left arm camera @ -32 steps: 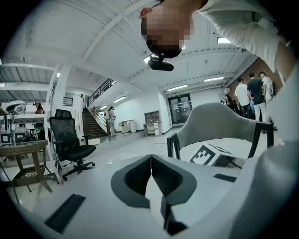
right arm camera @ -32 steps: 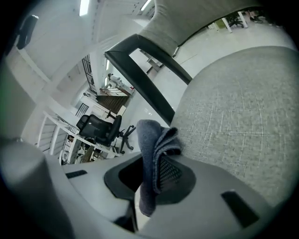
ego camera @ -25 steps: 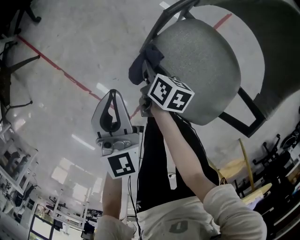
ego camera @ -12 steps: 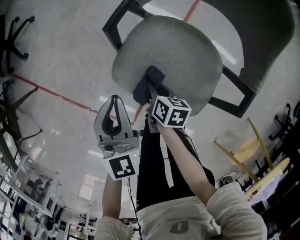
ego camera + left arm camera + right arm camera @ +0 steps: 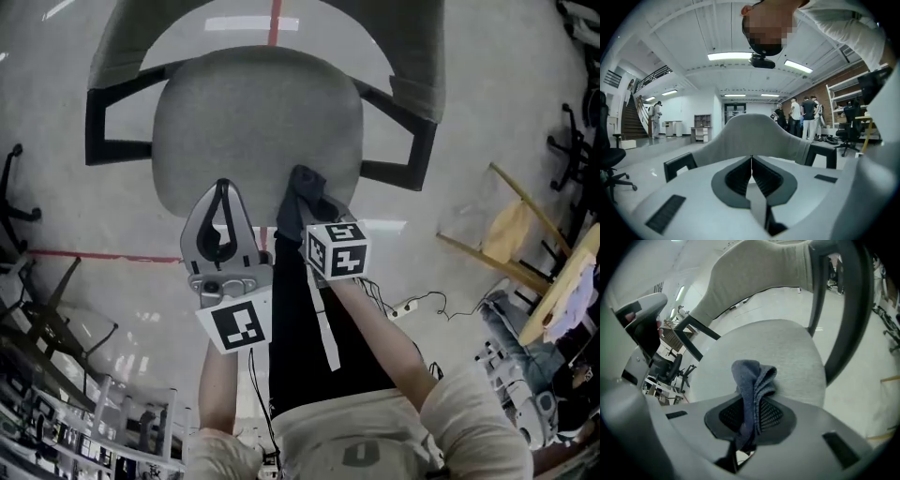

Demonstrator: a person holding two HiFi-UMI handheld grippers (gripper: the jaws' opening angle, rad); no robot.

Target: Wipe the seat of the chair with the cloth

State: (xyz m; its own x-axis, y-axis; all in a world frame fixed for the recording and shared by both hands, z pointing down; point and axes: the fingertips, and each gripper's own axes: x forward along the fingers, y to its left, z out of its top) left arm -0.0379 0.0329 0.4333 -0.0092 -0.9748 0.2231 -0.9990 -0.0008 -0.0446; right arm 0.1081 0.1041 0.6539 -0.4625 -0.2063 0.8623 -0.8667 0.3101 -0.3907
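1. Both arms reach forward from the bottom of the head view. The right forearm (image 5: 375, 342) is bare below a pale sleeve (image 5: 469, 422) and runs up and to the left. The left forearm (image 5: 217, 389) runs almost straight up, close beside it.

2. We read the right gripper (image 5: 749, 411) as clamped on the cloth (image 5: 752, 376). The dark blue fabric is pinched between the two meshed pads, and a bunched fold stands out past the tips. Its marker cube (image 5: 337, 248) sits just behind the jaws.

3. We read the left gripper (image 5: 751, 159) as closed with nothing in it. Its jaws meet along one line. In the head view it (image 5: 222, 192) is held level with the right gripper, on that gripper's left and apart from it.

4. The cloth (image 5: 305, 192) is at the front edge of the grey chair seat (image 5: 253, 112), right of centre. The fold overlaps the seat fabric (image 5: 783, 348), but we cannot confirm that it presses on the surface.

5. The left gripper's tips overlap the front edge of the seat, left of the cloth.

6. Beyond the seat we see the black armrest frames (image 5: 103, 127) on either side and the curved grey backrest (image 5: 754, 133).

7. The chair stands on a pale glossy floor (image 5: 56, 75) marked with a red line (image 5: 103, 255).
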